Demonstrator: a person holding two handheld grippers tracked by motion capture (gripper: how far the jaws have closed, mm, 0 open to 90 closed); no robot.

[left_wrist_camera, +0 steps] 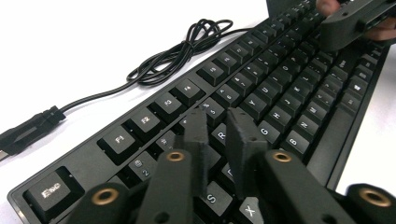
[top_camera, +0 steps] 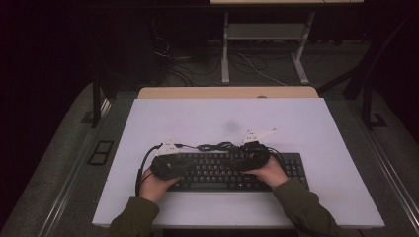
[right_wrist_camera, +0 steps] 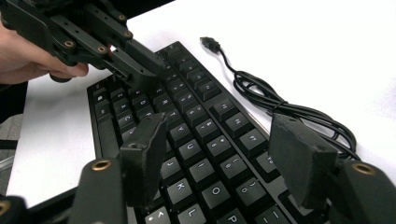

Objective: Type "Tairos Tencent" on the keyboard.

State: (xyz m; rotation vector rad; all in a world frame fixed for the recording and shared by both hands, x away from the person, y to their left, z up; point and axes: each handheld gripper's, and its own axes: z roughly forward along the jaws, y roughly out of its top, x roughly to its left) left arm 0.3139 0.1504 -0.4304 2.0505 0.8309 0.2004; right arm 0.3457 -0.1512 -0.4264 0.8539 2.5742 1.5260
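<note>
Left tool (left_wrist_camera: pixel 223 120) ajar — over keyboard (left_wrist_camera: pixel 261 93).

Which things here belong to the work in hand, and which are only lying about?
In use: flat black plastic keyboard; left tool; right tool.
Lying about: keyboard's coiled black cable; tangled dark cables on the floor beyond the white table.

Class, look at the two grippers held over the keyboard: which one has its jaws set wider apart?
The right gripper: a broad gap, several keys wide, separates its jaws. The left gripper leaves only a narrow slit between its jaws above the keyboard.
</note>
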